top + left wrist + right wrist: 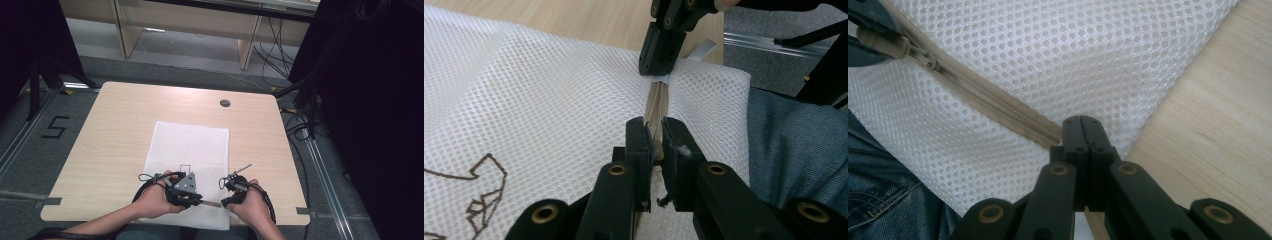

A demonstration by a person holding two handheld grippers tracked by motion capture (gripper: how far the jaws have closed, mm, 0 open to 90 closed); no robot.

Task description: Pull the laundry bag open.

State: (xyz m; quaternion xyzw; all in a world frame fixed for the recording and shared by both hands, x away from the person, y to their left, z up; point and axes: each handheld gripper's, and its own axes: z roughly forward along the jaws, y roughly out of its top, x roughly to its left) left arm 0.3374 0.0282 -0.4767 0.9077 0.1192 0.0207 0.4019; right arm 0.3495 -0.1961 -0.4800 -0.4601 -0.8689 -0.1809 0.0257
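The beige zipper (pixel 993 97) is clamped at both ends, its pull held upper left by the left gripper (pixel 870 35) and its end bottom centre by the right gripper (pixel 1083 131).

Light wooden table (pixel 115 135) on grey floor, small round dark grommet (pixel 225 103) near its far edge; black "5" marking (pixel 55 127) on floor at left; pale wooden furniture legs (pixel 127 30) behind; black cables (pixel 277 47) trailing at right; black curtain (pixel 380 110) along right side
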